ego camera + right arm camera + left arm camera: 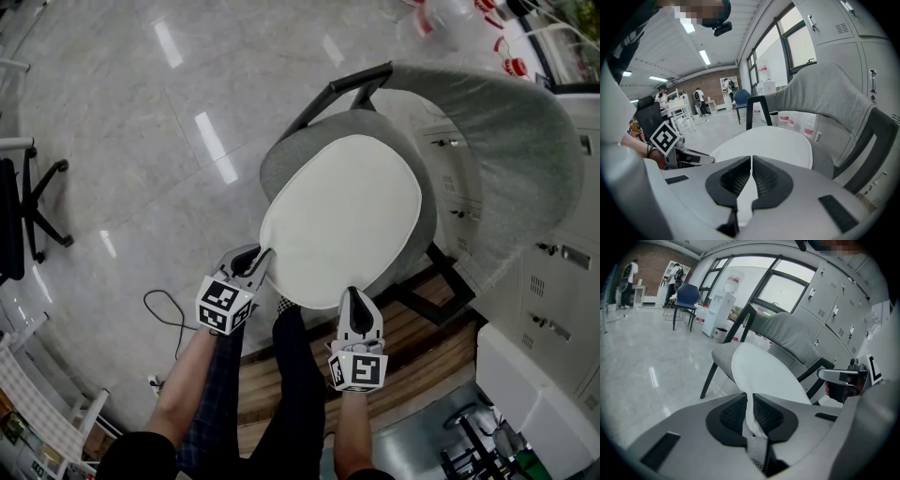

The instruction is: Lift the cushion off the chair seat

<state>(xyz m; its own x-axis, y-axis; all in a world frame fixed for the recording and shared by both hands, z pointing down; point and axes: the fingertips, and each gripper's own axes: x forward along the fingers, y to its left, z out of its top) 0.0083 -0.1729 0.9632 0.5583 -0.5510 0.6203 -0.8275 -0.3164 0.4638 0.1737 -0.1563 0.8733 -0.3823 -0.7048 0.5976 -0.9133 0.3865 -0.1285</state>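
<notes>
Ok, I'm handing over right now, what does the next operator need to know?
Left hand-held gripper: shut on the front-left edge of the cushion.
Right hand-held gripper: shut on its front edge.
The cushion lies on the grey chair seat, its left corner bent up at the grip.
Done: both grips. Left: raise the cushion clear of the seat.

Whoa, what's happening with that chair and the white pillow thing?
A person is holding a gripper in each hand. The left gripper and the right gripper both pinch the near edge of the white cushion between their fingers. The cushion is not yet lifted off the grey chair.
</notes>
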